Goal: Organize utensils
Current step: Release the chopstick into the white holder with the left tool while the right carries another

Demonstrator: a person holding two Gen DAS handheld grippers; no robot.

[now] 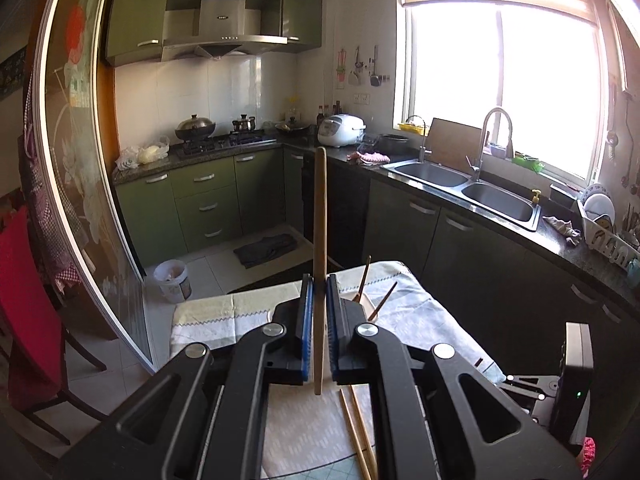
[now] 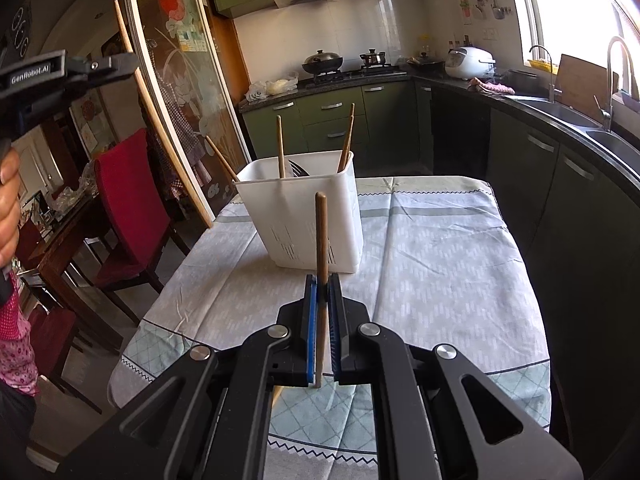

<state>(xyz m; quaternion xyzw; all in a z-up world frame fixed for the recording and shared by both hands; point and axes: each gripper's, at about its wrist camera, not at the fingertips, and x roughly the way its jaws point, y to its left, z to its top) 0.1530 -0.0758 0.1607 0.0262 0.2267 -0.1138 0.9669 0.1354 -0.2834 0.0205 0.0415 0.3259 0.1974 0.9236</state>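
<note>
My left gripper (image 1: 318, 286) is shut on a long light wooden chopstick (image 1: 319, 220) that stands up between its blue pads, held above the table. It also shows in the right wrist view (image 2: 120, 62) at the upper left, with the chopstick (image 2: 160, 128) slanting down. My right gripper (image 2: 322, 284) is shut on a darker wooden chopstick (image 2: 321, 236), upright, just in front of a white utensil holder (image 2: 316, 216). The holder has several chopsticks (image 2: 281, 148) and a fork (image 2: 296, 169) in it. Two loose chopsticks (image 1: 358, 432) lie on the tablecloth under my left gripper.
The table has a pale patterned cloth (image 2: 440, 248). A red chair (image 2: 128, 200) and a wooden table (image 2: 68, 236) stand at the left. Dark counter cabinets (image 2: 560, 184) with a sink (image 1: 480, 192) run along the right. A glass sliding door (image 2: 176, 80) is behind the holder.
</note>
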